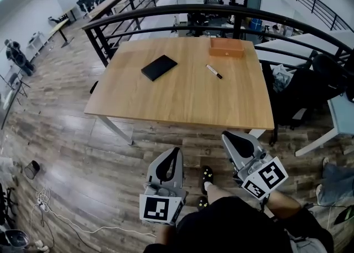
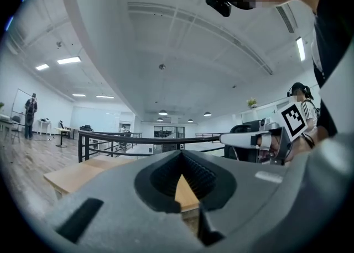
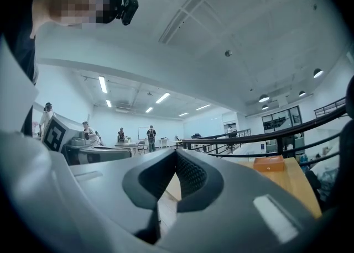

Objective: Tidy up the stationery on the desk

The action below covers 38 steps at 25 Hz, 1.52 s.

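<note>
Pale wood desk (image 1: pixel 182 100) carries the stationery: black notebook (image 1: pixel 159 67) left of centre, lying at an angle; pen (image 1: pixel 214 71) to its right, well apart, lying slantwise; brown wooden box (image 1: pixel 226 47) beyond the pen, near the far edge. All three lie separate, none touching. Left gripper (image 1: pixel 172 155) and right gripper (image 1: pixel 229 137) are held low, close to the person's body, on the near side of the desk over plank floor (image 1: pixel 83 152), well short of the objects. Each gripper's jaws are closed tip to tip with nothing between them. Black curved railing (image 1: pixel 166 11) runs behind the desk.
</note>
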Motion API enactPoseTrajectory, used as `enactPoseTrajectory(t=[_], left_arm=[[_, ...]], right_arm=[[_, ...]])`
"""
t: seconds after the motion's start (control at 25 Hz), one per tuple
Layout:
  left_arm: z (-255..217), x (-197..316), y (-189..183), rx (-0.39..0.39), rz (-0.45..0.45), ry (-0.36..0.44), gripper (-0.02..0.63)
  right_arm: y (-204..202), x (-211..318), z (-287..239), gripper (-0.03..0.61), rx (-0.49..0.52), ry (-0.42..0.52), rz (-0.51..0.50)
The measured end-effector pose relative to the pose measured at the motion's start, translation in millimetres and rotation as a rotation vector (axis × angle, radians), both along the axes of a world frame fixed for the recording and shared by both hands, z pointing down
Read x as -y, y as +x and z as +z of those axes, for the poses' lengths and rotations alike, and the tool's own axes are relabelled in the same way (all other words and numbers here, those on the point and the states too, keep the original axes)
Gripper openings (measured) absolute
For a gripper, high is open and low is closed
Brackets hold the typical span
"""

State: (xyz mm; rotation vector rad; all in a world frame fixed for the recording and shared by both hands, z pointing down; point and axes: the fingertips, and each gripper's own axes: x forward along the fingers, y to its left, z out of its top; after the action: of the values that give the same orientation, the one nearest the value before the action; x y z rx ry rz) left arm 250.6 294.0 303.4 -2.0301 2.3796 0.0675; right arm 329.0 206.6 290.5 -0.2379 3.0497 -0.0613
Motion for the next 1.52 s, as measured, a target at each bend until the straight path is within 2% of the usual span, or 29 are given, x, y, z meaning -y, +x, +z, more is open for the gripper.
enactPoseTrajectory(t=[0.28, 0.88, 1.52], left_arm=[[7, 6, -32, 0.005, -0.039, -0.019, -0.003], [22, 55, -142, -0.004, -0.132, -0.081, -0.003], [47, 115, -286, 0.003, -0.265, -0.159, -0.002]], right_arm=[[-37, 22, 6, 0.012, 0.011, -0.025, -0.031], [-150, 91, 15, 0.012, 0.010, -0.065, -0.096], [-262, 193, 33, 0.012, -0.024, -0.095, -0.093]])
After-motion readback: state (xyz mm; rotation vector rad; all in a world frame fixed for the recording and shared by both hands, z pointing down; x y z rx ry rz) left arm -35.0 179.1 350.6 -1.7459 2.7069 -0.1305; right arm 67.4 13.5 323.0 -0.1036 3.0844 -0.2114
